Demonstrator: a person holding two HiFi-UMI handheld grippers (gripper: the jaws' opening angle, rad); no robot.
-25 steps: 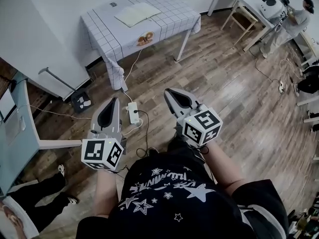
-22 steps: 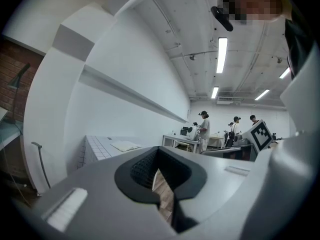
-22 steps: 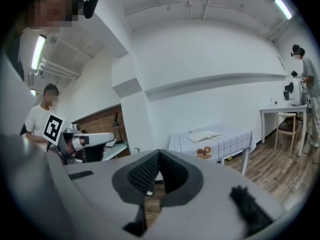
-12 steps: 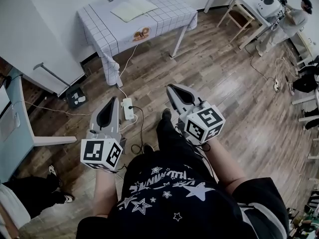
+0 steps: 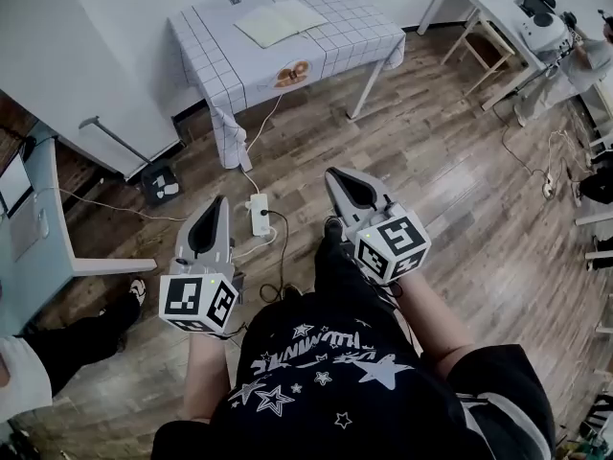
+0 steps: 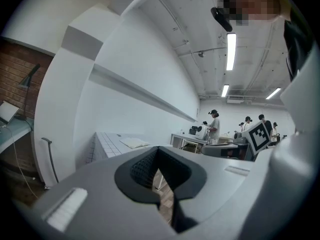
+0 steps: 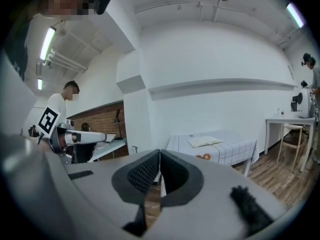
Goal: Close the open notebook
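While both grippers are held low in front of the person's body, the left gripper [image 5: 216,201] points out over the wooden floor [image 5: 431,161], its fingers [image 6: 142,166] clenched tip to tip with nothing between them. Just ahead of those fingers and slightly to their right, a white power strip [image 5: 259,214] lies on the floor. Well beyond both pairs of fingers, the open notebook [image 5: 281,21] lies flat with its pages up on the tabletop [image 5: 359,29], which is draped in a checked cloth [image 5: 225,127]. In the left gripper view it shows far off, a little left of the fingertips. The right gripper [image 5: 332,173] is about level with the left one, its fingers [image 7: 142,171] likewise pressed together and empty. In the right gripper view the notebook sits far ahead and somewhat to their right.
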